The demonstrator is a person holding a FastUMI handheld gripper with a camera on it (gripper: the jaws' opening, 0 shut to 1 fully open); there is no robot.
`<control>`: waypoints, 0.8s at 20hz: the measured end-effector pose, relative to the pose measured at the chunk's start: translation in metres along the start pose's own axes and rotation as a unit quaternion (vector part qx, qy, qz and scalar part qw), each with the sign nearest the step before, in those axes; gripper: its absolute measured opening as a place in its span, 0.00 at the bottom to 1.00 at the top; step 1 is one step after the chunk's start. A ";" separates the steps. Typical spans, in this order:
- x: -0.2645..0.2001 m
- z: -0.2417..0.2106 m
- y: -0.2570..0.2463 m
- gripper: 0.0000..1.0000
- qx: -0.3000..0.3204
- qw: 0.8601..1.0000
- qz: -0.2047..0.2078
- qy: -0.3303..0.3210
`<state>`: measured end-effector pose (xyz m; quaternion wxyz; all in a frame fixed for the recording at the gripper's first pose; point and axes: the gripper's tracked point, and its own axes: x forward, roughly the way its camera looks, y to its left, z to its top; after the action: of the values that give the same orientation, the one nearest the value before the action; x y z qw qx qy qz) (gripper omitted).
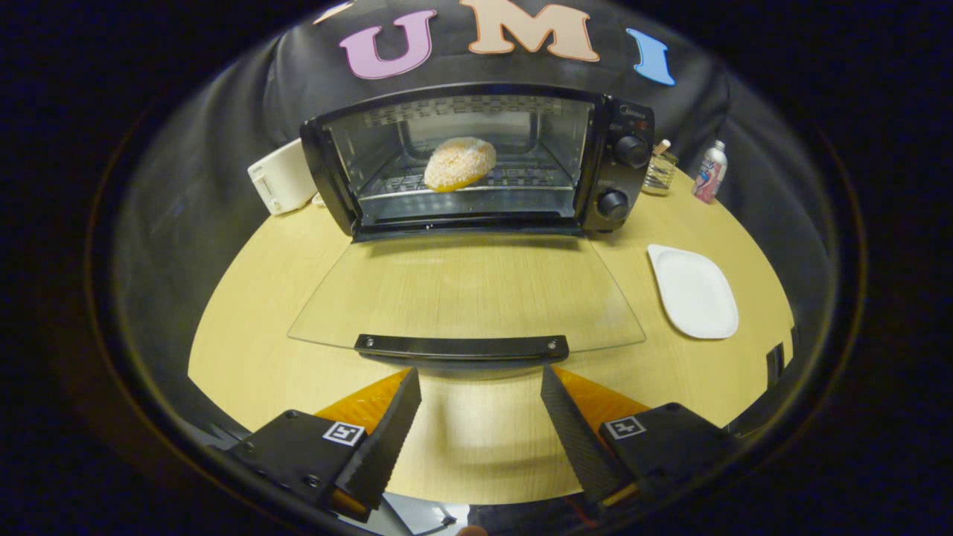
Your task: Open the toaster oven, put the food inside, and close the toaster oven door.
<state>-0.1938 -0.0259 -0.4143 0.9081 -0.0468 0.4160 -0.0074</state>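
I see the toaster oven (476, 160) standing at the far side of the bench (260, 327) with its glass door (465, 290) folded flat toward me — the food (459, 164), a round sugared piece, lies on the rack inside. The door's handle (461, 347) sits just ahead of my gripper (480, 387), whose fingers are spread apart and hold nothing. A white plate (694, 292) lies right of the door; a white appliance (281, 177) stands left of the oven, a jar (660, 171) and bottle (709, 173) right.
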 end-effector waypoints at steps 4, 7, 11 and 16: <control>-0.015 0.024 0.001 1.00 0.003 0.999 0.000 -0.035; -0.026 0.051 0.001 1.00 0.006 0.997 0.001 -0.071; -0.034 0.093 0.006 1.00 0.018 0.993 0.011 -0.115; -0.024 0.137 0.014 1.00 0.040 0.988 0.020 -0.150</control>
<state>-0.1068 -0.0003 -0.3082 0.9615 -0.0024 0.2748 0.0015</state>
